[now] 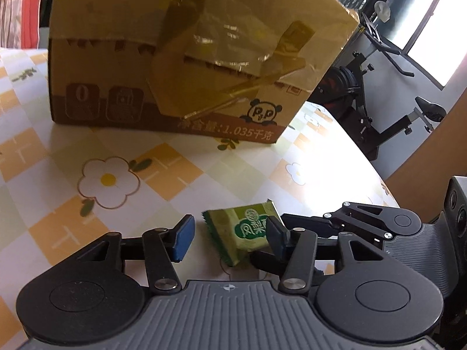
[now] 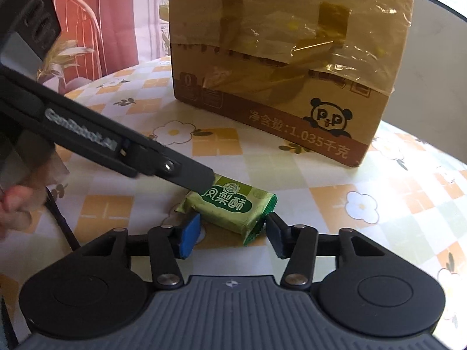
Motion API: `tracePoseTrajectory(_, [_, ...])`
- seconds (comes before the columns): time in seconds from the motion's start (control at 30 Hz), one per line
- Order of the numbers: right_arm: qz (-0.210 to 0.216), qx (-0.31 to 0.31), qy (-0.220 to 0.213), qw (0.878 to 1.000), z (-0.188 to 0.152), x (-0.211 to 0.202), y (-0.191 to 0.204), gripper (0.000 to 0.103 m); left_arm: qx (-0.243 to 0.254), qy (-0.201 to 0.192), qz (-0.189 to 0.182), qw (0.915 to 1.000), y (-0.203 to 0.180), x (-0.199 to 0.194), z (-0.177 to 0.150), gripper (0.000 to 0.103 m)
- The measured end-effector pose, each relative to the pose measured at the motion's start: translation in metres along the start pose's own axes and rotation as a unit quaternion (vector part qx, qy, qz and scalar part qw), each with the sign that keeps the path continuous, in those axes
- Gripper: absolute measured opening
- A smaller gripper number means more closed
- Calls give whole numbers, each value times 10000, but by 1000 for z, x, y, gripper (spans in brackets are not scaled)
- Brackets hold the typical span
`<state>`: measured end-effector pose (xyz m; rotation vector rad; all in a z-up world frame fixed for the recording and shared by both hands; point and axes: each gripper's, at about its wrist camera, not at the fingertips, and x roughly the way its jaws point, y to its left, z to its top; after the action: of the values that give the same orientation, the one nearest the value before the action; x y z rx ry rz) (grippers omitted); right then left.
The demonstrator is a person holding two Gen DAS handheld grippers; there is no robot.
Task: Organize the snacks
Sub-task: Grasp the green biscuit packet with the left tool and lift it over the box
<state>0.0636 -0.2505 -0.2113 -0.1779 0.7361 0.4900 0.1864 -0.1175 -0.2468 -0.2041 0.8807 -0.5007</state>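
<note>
A green wrapped snack [image 1: 248, 233] [image 2: 230, 205] lies on the flowered tablecloth, a little in front of a taped cardboard box [image 1: 186, 55] [image 2: 286, 67] with a panda logo. My left gripper [image 1: 230, 237] is open, and the snack lies between its fingers. My right gripper [image 2: 233, 234] is open too, with its fingers on either side of the snack's near end. In the right wrist view the left gripper's finger [image 2: 175, 170] reaches in from the left and touches the snack's far edge.
The round table [image 1: 43, 157] [image 2: 408, 233] carries a checked cloth with flowers. An exercise bike [image 1: 379, 102] stands past the table's right edge in the left wrist view. A pink chair [image 2: 78, 29] stands behind the table in the right wrist view.
</note>
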Motion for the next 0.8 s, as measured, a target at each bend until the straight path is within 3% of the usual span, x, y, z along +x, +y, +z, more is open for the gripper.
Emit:
tracePoseTrajectory(0.2, [7,105,-56,9999,2,4,-1,49,-37,39,-118,9999,-3,10,-2,53])
tracePoseTrajectory(0.27, [-10,129,-67,9999,3,5,-1,48,-76,20,-156,9998,-2,12,-1,46])
tracePoseTrajectory(0.3, [-31,128,-78,9999,4,6,0,46,-75,18,-185,9998,-2,13,-1,33])
tracePoseTrajectory(0.5, [-167,13,-173,9997,11,0,6,35,-71,-210,-265,9994,-1,-3,10,26])
tracePoseTrajectory(0.8, [-297,-144,-939,9950,80,-48,-8,35,402,-1205,-384,9912,-33,-63,77,26])
